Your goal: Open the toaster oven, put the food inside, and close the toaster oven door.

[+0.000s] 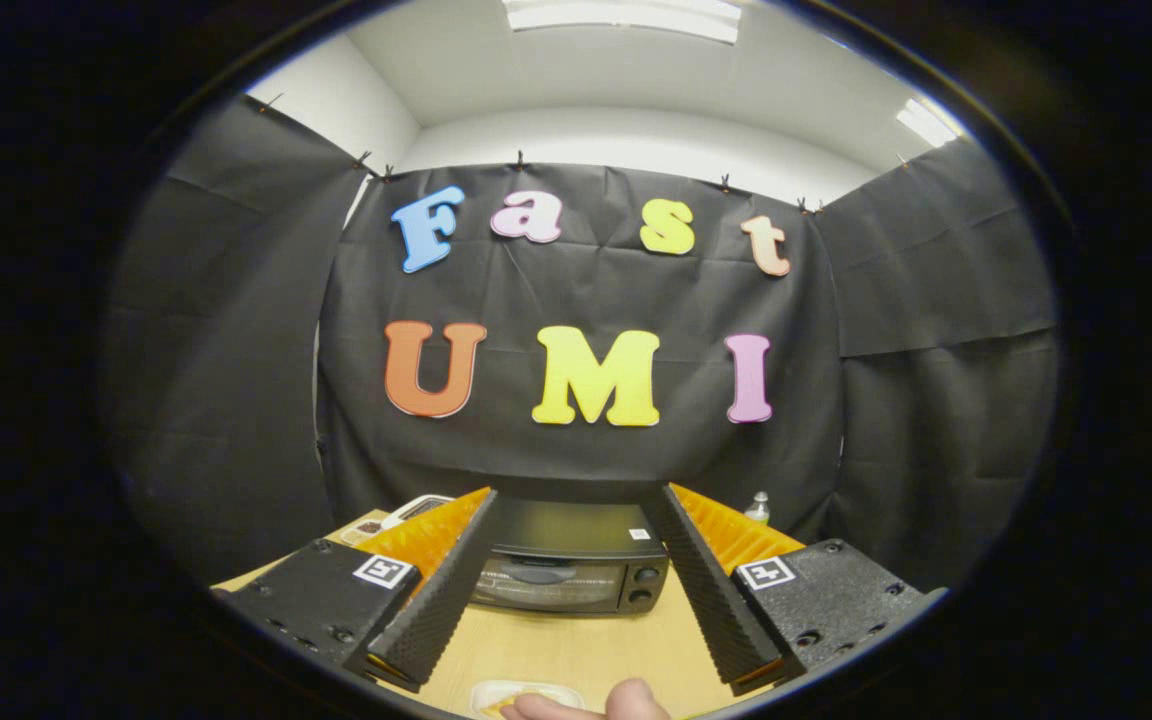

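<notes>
Tabletop [576, 650], pale wood: toaster oven [568, 565], door shut, straight ahead beyond my tool [576, 665], fingers spread wide and empty; food tray [526, 695] nearer, between the fingertips by a hand [591, 705].

Toaster oven [566, 570] is seen black, dark glass door, black knobs. Counter [576, 650] is light wood-grain tan. Booth cloth is plain black. A pale tray [521, 693] with yellowish food is noted. Small black-and-white square markers are carried on the gripper [576, 585], fingers spread apart.
</notes>
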Available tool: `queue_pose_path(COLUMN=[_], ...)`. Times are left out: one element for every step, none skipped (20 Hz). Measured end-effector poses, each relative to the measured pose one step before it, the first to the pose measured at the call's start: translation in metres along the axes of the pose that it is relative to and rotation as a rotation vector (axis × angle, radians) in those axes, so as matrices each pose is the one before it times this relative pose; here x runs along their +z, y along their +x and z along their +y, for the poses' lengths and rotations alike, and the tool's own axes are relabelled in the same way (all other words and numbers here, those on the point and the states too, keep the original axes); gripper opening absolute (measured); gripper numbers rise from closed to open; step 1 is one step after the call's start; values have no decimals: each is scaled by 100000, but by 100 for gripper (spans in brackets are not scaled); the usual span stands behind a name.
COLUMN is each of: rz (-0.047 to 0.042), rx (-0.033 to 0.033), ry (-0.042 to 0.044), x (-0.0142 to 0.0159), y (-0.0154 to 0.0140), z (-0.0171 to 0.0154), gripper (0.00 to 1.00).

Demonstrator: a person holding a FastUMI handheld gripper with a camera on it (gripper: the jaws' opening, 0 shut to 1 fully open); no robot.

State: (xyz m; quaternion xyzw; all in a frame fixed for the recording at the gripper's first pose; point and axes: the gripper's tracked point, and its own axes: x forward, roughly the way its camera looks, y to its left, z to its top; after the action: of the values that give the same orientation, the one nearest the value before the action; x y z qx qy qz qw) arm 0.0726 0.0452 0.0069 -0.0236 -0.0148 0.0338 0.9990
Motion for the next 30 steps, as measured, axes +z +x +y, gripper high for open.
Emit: queue_pose_path(rz=[333, 535, 189, 11, 713, 1023, 1565, 1449, 1523, 1768, 2061, 1401, 1908, 1680, 2036, 2025, 764, 1694, 2067, 1191, 1276, 1364, 1234, 1498, -2656, -346, -1692, 1352, -319, 1917], rx=[1038, 827, 767, 766, 221, -685, -110, 1174, 1340, 811, 672, 1318, 1311, 998, 745, 623, -111, -1677, -1480, 551, 852, -563, -206, 549, 1355, -142, -672, -1486, -1029, -336], ry=[1220, 1131, 1844, 1440, 518, 547, -89, 362, 65, -274, -928, -1200, -688, -694, 423, 39, -1930, -2726, -1671, 1527, 2593, 1143, 249, -425, 1089, 631, 469, -1570, -1715, 364], x=[-90, -266, -327, -488, -898, -988, -1289, -1158, -1275, -1374, -1310, -1110, -1201, -1046, -1214, -1059, -909, -1117, -1174, -824, -758, -545, -631, -644, 280, 122, 49, -183, 48, -397], y=[1101, 1094, 1207, 1272, 1374, 1519, 1450, 1454, 1636, 1421, 1320, 1207, 1283, 1113, 1051, 1033, 988, 872, 582, 483, 650, 292, 184, 361, 143, 285, -307, 456, 90, 145], z=[52, -156, -132, -124, -236, -403, -144, 217, 525, 353, 371, 673, 776, 574, 504, 348, 112, -366, -311, 109, 272, -8, 9, 127, 233, -183, 27, -24, 100, -92], gripper=[100, 100, 100, 100, 100, 100, 100, 100, 100, 100, 100, 100, 100, 100, 100, 100, 100, 100, 100, 100, 100, 100, 100, 100, 100, 100, 100, 100, 100, 100])
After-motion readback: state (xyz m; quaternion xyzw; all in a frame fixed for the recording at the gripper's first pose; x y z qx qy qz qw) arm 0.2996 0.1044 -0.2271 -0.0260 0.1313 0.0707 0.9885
